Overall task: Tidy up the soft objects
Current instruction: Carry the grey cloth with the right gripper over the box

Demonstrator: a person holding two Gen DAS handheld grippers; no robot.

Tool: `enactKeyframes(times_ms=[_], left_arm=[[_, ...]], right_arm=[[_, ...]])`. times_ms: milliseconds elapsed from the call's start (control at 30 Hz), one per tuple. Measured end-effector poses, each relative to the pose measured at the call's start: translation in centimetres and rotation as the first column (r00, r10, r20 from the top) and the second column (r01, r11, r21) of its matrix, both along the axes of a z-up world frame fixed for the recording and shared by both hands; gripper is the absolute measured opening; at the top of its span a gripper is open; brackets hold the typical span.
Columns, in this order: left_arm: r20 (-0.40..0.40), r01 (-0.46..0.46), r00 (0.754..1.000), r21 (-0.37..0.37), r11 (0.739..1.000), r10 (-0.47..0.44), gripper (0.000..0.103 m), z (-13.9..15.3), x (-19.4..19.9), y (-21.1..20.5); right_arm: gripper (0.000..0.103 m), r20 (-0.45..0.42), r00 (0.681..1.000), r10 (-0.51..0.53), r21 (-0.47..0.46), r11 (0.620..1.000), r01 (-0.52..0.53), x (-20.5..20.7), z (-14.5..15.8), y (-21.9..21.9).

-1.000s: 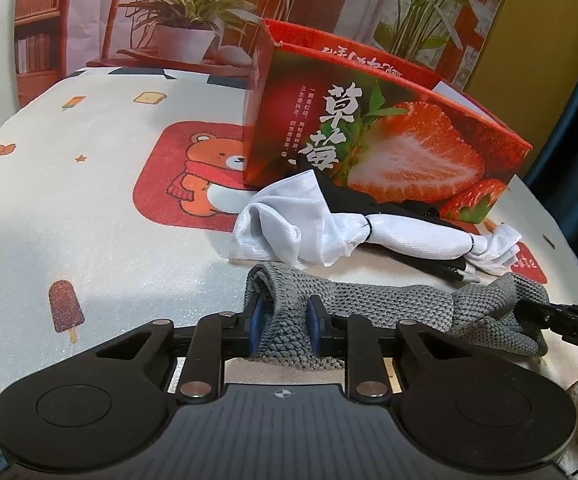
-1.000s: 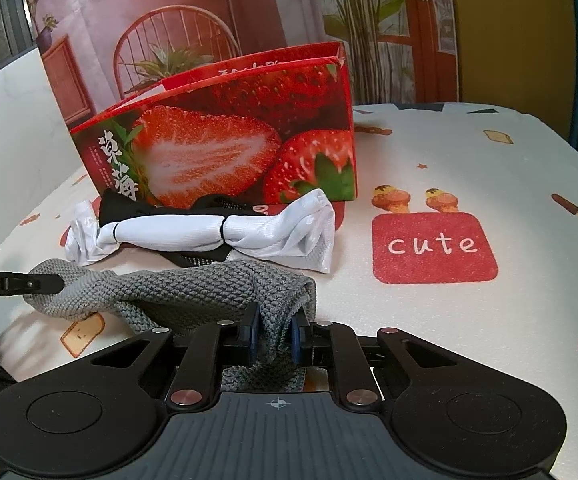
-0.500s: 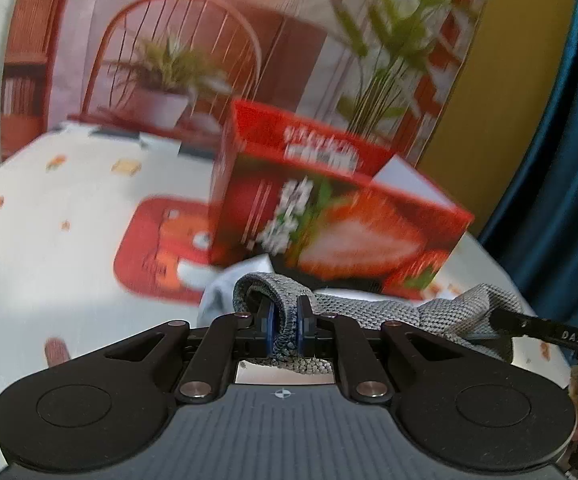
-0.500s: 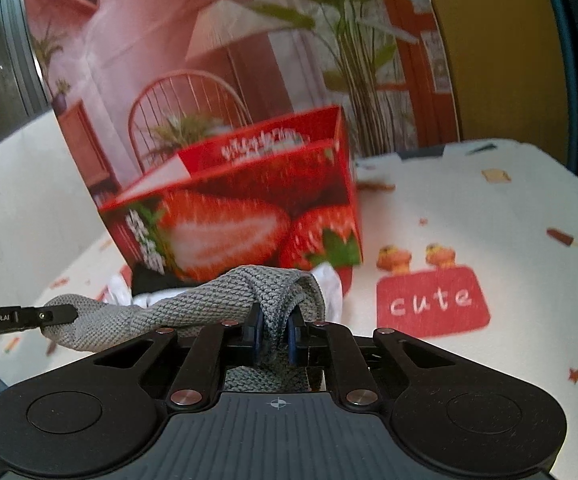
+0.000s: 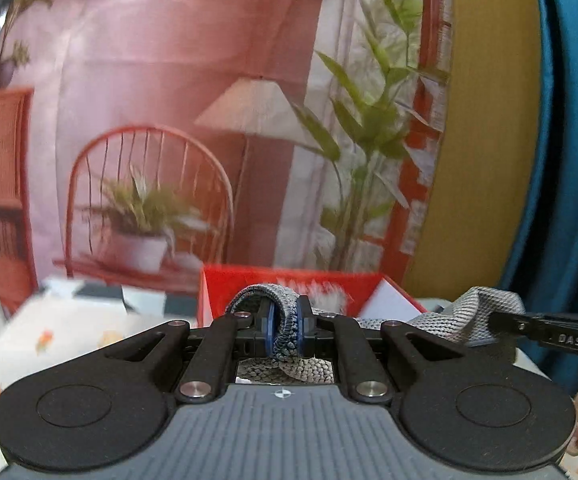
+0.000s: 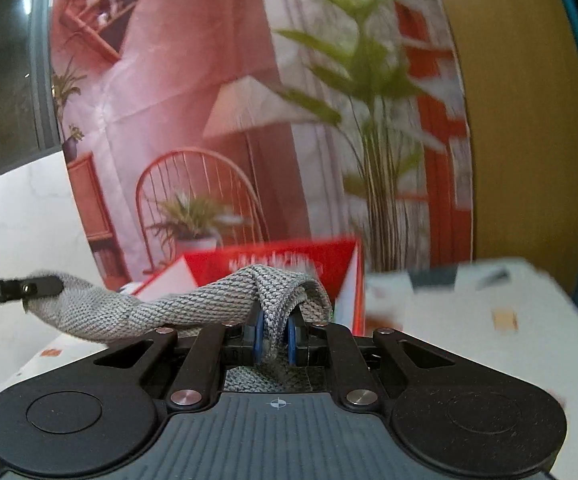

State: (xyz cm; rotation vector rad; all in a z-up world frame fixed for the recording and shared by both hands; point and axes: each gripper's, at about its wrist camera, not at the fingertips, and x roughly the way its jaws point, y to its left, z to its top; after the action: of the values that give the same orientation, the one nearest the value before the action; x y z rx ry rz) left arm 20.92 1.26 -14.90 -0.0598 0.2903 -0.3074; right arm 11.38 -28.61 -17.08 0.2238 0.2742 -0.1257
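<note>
behind everything hangs a printed backdrop (image 5: pixel 177 80) with a pink room, a spindle-back chair, a floor lamp and tall leafy plants; beside it stand a mustard panel (image 5: pixel 485 140) and a blue curtain (image 5: pixel 569 140). below lies the white tablecloth (image 6: pixel 489 320), with small cartoon prints too blurred to make out. on it stands the red carton (image 6: pixel 285 256), open at the top, its rim lettering smeared by motion blur and not readable in either view.

across the carton's mouth stretches a grey knitted cloth (image 6: pixel 149 312), held up off the table by both ends and sagging slightly between them. the left gripper (image 5: pixel 285 334) has its blue-padded fingers pressed together on a bunched fold of one end, the knit looping over the fingertips. the right gripper (image 6: pixel 275 338) is likewise clamped on the other end, which puckers into a peak above its pads.

in the left wrist view the right gripper's finger reaches in from the right edge, pinching the cloth, and bears the white letters "das". in the right wrist view the left gripper's finger enters from the left edge, its print too blurred to read.
</note>
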Motion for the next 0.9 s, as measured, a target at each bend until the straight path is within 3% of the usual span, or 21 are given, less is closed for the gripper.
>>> enactKeyframes(times_ms=[167,333,500,667,800,867,900], left_arm=[[-0.013,-0.040,0.999,0.110,0.993,0.042,0.011,0.6,4.5,-2.7],[-0.138,-0.026,0.989,0.169,0.985,0.050,0.011,-1.4,7.5,-3.9],[-0.251,-0.006,0.967,0.181,0.983,0.052,0.011,-3.4,9.1,-3.8],[-0.336,-0.004,0.941,0.087,0.996,0.033,0.011,-4.2,10.3,-3.3],[-0.311,0.022,0.950,0.184,0.983,0.037,0.013,-4.4,10.2,-4.7],[-0.299,0.039,0.954,0.186,0.982,0.019,0.022,-4.2,9.9,-4.7],[-0.291,0.044,0.957,0.182,0.982,0.011,0.036,-4.0,9.8,-4.5]], right_arm=[[0.011,-0.003,0.999,-0.039,-0.104,0.994,0.038,5.2,1.6,-0.6],[0.011,-0.074,0.997,-0.028,-0.165,0.986,0.016,9.1,0.0,-0.7],[0.011,-0.165,0.986,-0.001,-0.124,0.992,-0.020,10.7,-1.9,-0.7],[0.011,-0.214,0.977,0.014,-0.099,0.994,-0.036,11.4,-3.3,-0.1],[0.012,-0.233,0.972,0.014,-0.081,0.996,-0.034,11.7,-3.7,0.2],[0.017,-0.234,0.972,0.011,-0.094,0.995,-0.034,11.5,-3.7,0.4],[0.022,-0.232,0.973,0.008,-0.104,0.994,-0.033,11.3,-3.7,0.5]])
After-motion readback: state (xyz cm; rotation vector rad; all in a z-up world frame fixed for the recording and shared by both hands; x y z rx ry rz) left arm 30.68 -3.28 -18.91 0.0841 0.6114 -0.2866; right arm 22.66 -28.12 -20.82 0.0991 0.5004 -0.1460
